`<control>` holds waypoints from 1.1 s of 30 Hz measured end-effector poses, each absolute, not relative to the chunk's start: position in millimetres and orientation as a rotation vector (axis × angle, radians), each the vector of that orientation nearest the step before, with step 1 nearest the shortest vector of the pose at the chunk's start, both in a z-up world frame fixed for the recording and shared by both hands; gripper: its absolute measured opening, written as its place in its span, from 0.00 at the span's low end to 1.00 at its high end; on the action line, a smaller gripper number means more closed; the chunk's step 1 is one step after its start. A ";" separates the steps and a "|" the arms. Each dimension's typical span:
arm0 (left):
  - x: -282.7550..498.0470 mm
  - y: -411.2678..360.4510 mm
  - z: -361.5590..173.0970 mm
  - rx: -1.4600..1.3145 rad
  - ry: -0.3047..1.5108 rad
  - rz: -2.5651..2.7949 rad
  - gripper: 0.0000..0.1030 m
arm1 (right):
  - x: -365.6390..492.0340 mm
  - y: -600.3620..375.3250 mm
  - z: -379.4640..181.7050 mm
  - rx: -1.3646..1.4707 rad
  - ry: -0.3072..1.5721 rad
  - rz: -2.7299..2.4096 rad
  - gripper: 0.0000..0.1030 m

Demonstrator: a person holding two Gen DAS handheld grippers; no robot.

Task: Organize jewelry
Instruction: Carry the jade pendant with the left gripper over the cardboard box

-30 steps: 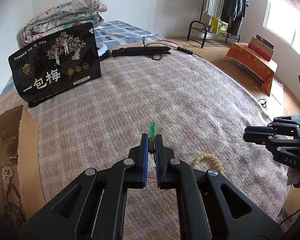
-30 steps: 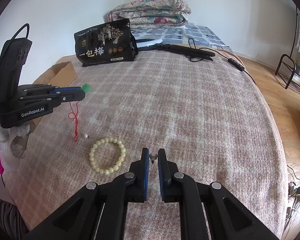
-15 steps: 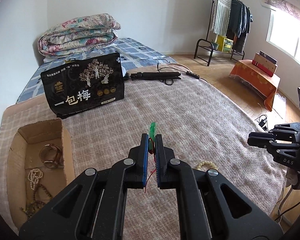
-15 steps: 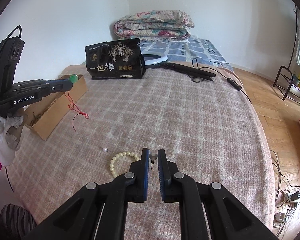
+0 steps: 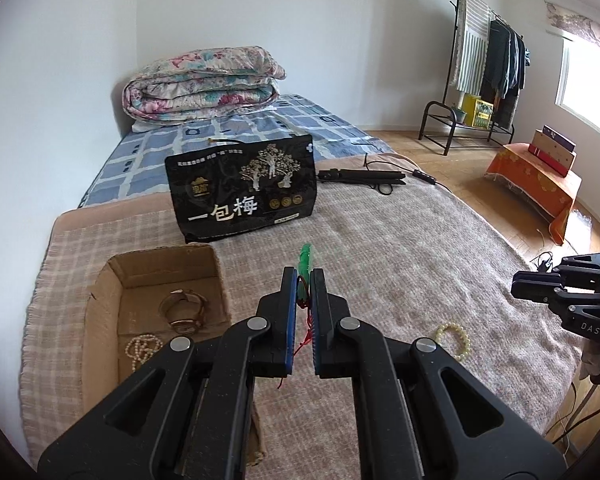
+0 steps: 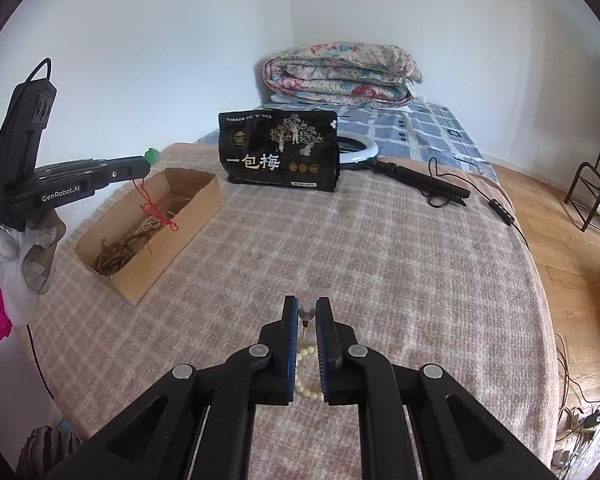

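Left wrist view: the left gripper (image 5: 303,280) is clamped on a green pendant (image 5: 305,261) with red cord. The cardboard box (image 5: 100,312) holds a watch (image 5: 183,312) and pearl strand (image 5: 142,349).

Right wrist view: the right gripper (image 6: 307,312) pinches 1 small heart-shaped stud (image 6: 306,313) above the pale bead bracelet (image 6: 306,372); brown bead strands (image 6: 118,250) lie in the box.

I count two hand-held grippers: the left hand-held gripper (image 5: 303,280) and the right hand-held gripper (image 6: 307,314). One cardboard box (image 6: 188,216), one black pouch (image 5: 242,188), one bead bracelet (image 5: 454,338) on the bed, one green pendant (image 5: 305,260), one folded quilt (image 5: 204,80), one clothes rack (image 5: 484,76).
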State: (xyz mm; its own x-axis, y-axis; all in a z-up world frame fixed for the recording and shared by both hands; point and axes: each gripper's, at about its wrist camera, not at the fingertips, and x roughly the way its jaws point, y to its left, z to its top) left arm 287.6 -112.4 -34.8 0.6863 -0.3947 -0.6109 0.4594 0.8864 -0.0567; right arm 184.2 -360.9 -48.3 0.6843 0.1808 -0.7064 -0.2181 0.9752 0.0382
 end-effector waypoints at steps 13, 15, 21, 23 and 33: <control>307.7 -31.6 -31.2 0.070 0.644 -0.370 0.04 | 223.2 -284.1 -34.8 -0.077 0.758 0.329 0.07; 313.3 -21.2 -33.5 0.059 0.649 -0.359 0.04 | 231.1 -272.8 -35.7 -0.077 0.758 0.344 0.06; 333.8 1.3 -43.0 0.031 0.667 -0.327 0.04 | 252.5 -236.8 -39.8 -0.070 0.764 0.394 0.07; 340.7 6.4 -47.0 0.025 0.673 -0.319 0.04 | 258.9 -226.7 -42.1 -0.067 0.768 0.408 0.07; 380.3 22.1 -69.4 -0.009 0.717 -0.276 0.04 | 292.3 -182.3 -66.4 -0.013 0.824 0.448 0.07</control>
